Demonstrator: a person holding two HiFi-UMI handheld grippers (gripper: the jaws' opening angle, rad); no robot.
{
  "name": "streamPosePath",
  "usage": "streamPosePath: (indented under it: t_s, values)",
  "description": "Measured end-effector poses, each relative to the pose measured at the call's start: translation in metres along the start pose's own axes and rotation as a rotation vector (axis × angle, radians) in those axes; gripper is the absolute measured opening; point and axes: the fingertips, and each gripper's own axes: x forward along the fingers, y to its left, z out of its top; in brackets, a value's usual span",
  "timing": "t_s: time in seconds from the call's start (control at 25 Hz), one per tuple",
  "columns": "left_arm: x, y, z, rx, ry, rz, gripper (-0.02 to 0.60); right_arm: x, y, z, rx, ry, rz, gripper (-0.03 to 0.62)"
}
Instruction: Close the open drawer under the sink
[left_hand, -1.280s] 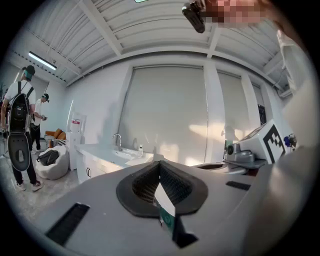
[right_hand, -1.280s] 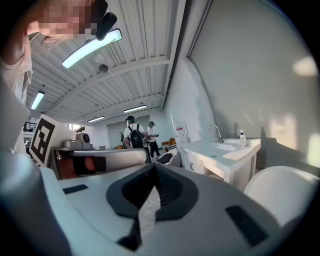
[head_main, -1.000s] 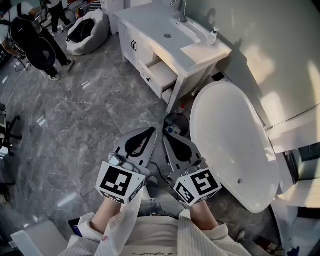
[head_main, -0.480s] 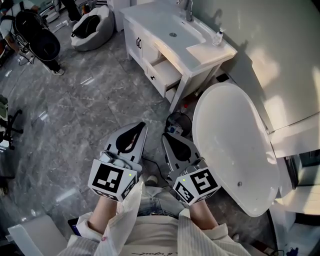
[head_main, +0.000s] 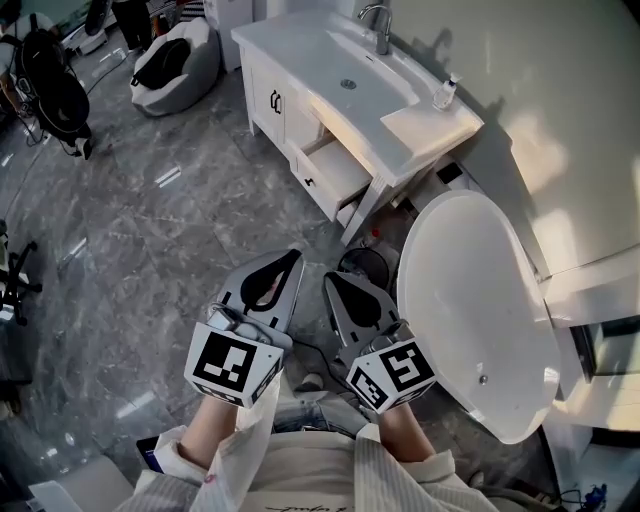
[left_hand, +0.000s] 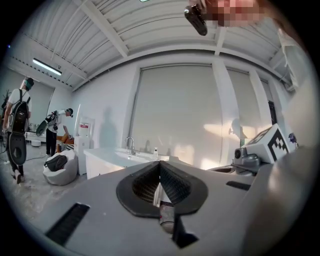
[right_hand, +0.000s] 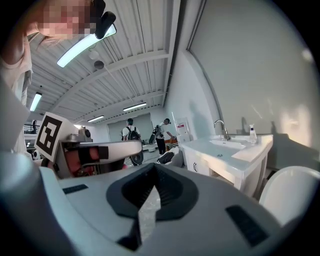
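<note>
The white vanity (head_main: 300, 95) with its sink (head_main: 350, 55) stands at the top of the head view. One drawer (head_main: 335, 170) under the counter is pulled out and looks bare inside. My left gripper (head_main: 292, 258) and right gripper (head_main: 330, 280) are held side by side close to my body, well short of the drawer and pointing toward it. Both are shut with nothing between the jaws. The left gripper view shows the closed left gripper (left_hand: 160, 163) with the vanity (left_hand: 112, 160) far behind. The right gripper view shows the closed right gripper (right_hand: 154, 165) and the vanity (right_hand: 220, 150) to the right.
A white bathtub (head_main: 470, 310) lies to the right of the vanity, and a round black object (head_main: 365, 265) sits on the floor by its near end. A soap bottle (head_main: 445, 93) and faucet (head_main: 380, 25) stand on the counter. A beanbag (head_main: 175, 55) and a person (head_main: 45, 85) are at the far left.
The head view has shifted, so the vanity and tub now sit slightly further right. Both grippers stay shut in about the same place near my body.
</note>
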Motion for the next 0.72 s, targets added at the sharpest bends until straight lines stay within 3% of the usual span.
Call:
streamPosePath:
  t_s: [0.36,0.48,0.72]
  values:
    - [0.062,0.089,0.008,-0.003,0.075,-0.082,0.015,0.099,-0.033,0.018,0.023,0.011,-0.083,0.011]
    - [0.077,0.113,0.014,0.003,0.032,-0.103,0.015,0.127,-0.041,0.019,0.026,0.017,-0.102,0.009]
    - [0.089,0.156,0.02,0.015,0.03,-0.129,0.015,0.172,-0.043,0.02,0.043,0.013,-0.13,0.011]
